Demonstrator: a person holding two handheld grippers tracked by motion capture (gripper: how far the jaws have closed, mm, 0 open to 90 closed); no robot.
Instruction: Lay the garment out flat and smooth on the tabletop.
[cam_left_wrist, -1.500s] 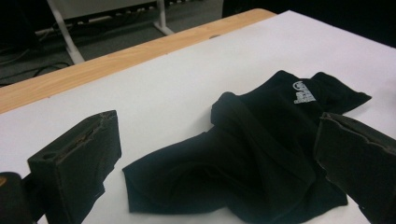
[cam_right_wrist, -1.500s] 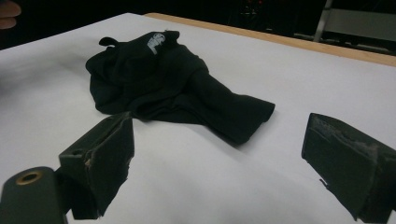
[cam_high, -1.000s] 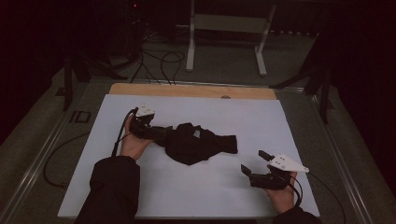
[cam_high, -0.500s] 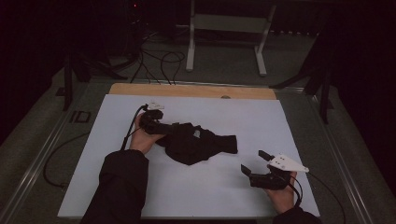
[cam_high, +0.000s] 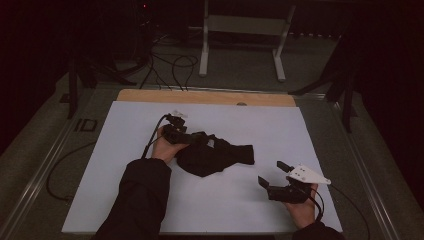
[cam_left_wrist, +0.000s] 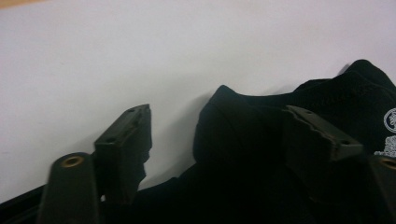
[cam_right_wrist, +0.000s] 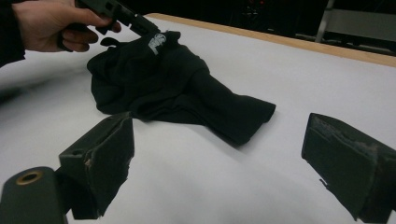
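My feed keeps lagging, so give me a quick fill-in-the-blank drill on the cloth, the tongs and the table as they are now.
1. The crumpled garment on the white table is ____ in colour.
2. A fold of the garment lies between the jaws of the ____ tongs, which have just been closing.
3. The right tongs stand ____, with nothing between their jaws.
4. The strip along the table's far edge is made of ____.

Missing words: black; left; open; wood

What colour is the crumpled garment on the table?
Black, with a small white printed logo; the garment shows best in the right gripper view.
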